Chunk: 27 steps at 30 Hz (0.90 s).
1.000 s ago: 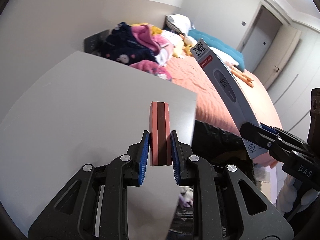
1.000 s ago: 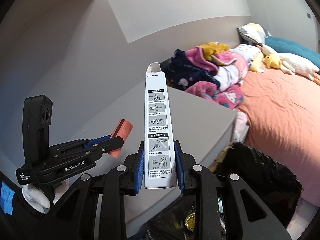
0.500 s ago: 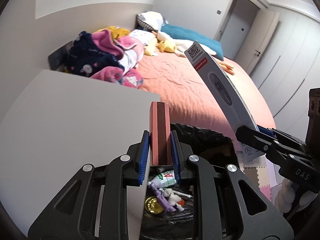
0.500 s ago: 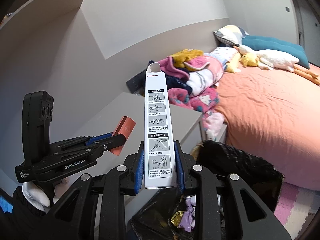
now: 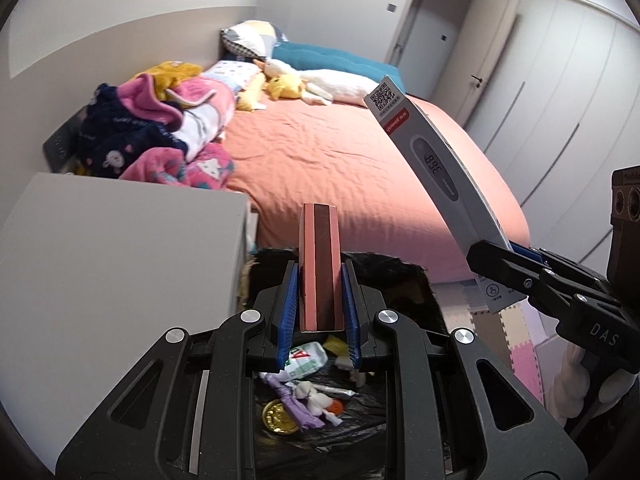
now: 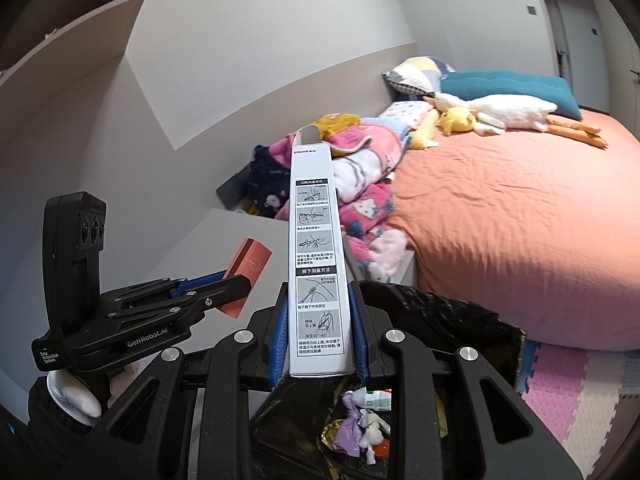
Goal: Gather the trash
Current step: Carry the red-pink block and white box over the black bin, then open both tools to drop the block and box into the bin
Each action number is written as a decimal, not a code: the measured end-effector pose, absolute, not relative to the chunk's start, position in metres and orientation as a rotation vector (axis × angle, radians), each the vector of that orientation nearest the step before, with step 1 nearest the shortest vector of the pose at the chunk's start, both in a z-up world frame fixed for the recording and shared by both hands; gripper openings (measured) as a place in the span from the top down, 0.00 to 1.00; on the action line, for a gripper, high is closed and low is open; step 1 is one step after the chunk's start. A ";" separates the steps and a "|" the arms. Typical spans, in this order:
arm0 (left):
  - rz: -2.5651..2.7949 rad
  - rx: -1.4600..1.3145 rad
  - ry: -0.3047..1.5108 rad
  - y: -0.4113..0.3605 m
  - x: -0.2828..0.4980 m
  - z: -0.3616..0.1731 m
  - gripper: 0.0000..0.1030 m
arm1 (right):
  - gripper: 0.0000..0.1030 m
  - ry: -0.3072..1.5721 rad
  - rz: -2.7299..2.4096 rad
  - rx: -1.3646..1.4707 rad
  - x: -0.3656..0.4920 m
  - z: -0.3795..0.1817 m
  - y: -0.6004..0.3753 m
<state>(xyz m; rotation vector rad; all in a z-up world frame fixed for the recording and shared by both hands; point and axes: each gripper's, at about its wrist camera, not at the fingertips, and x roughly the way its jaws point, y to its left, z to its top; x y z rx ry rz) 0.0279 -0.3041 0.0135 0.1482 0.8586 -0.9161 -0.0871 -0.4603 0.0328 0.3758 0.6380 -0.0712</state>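
The left gripper (image 5: 319,322) clamps a small pink box (image 5: 320,268) and the right gripper (image 6: 319,338) a long white box (image 6: 318,264), both above the black trash bag (image 6: 448,316) beneath them.

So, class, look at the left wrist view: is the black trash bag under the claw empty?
No: the black trash bag already holds litter, including a gold coin-like disc and a purple wrapper.

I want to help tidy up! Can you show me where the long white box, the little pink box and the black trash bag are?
thermometer box (image 6: 318,264), right wrist view, its printed side.
small pink box (image 5: 319,268), left wrist view, its brown stripe.
black trash bag (image 5: 430,300), left wrist view, its rim.
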 end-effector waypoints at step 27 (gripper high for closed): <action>-0.946 0.231 0.847 -0.346 0.003 0.008 0.33 | 0.52 0.598 -0.116 0.391 -0.118 0.041 -0.491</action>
